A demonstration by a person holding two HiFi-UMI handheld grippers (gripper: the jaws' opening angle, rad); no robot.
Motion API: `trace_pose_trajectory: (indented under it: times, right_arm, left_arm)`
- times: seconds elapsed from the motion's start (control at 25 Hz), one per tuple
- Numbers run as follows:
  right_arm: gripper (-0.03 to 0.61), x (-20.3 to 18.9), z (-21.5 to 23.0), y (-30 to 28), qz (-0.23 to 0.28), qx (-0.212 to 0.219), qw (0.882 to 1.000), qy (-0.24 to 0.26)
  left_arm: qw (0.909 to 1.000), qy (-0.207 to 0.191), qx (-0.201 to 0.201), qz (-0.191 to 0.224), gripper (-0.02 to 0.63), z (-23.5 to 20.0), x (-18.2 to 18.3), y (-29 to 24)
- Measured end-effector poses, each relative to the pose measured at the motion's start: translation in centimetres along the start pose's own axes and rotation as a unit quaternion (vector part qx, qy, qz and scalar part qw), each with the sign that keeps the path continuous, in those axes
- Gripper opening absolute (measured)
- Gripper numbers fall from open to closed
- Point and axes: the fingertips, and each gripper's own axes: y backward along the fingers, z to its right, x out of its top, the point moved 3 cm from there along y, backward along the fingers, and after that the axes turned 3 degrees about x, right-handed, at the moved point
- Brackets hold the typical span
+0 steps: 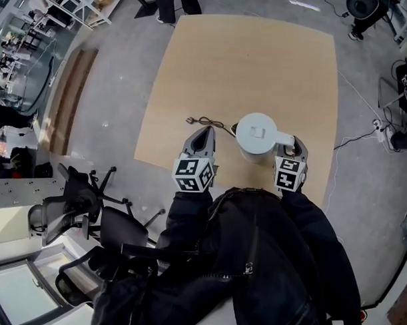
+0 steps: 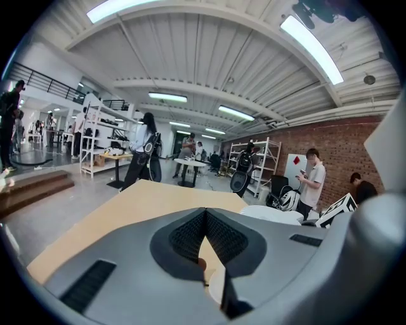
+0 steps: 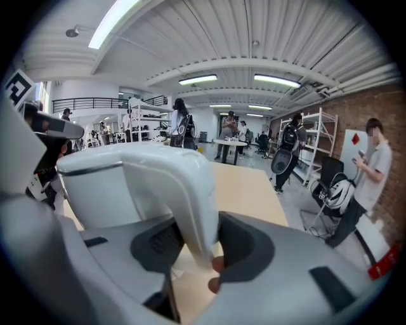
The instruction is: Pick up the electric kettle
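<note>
The white electric kettle (image 1: 256, 134) stands upright near the front edge of the wooden table (image 1: 247, 67), its handle (image 1: 283, 137) pointing right. My right gripper (image 1: 291, 147) is shut on that handle. In the right gripper view the curved handle (image 3: 184, 190) runs down between the two dark pads (image 3: 244, 244), with the kettle body (image 3: 101, 190) to the left. My left gripper (image 1: 203, 133) hovers just left of the kettle, apart from it, shut and empty. The left gripper view shows the jaws (image 2: 204, 222) meeting and the kettle lid (image 2: 273, 214) to the right.
A black power cord (image 1: 206, 122) lies on the table between my left gripper and the kettle. Black office chairs (image 1: 88, 208) stand on the floor at the front left. Cables and a power strip (image 1: 381, 128) lie on the floor to the right. People stand in the room beyond.
</note>
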Motion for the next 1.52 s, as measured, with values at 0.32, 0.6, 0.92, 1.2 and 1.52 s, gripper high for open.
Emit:
trace_pose_trajectory:
  times: [0.32,0.6,0.92,1.2,1.52]
  right_arm:
    - [0.152,4.5,1.6,2.4,0.041,-0.001,0.999,-0.013]
    - [0.152,9.2,2.4,5.6,0.073,0.012,0.997,-0.02]
    - [0.152,12.9,2.8,8.8,0.081,0.032,0.996,-0.034]
    - [0.152,15.0,2.8,11.2,0.083,0.033,0.995,-0.036]
    - [0.152,16.0,2.9,12.5,0.087,0.026,0.995,-0.031]
  left_arm:
    - [0.9999,0.002,0.006,0.016,0.0,-0.1,1.3,-0.2]
    - [0.9993,0.0,-0.007,0.037,0.0,1.0,3.2,0.2]
    - [0.9979,-0.004,-0.029,0.057,0.001,2.3,5.2,0.7]
    - [0.9963,-0.011,-0.041,0.074,0.002,2.4,6.5,1.6]
    - [0.9941,-0.021,-0.047,0.096,0.001,2.6,8.3,2.2]
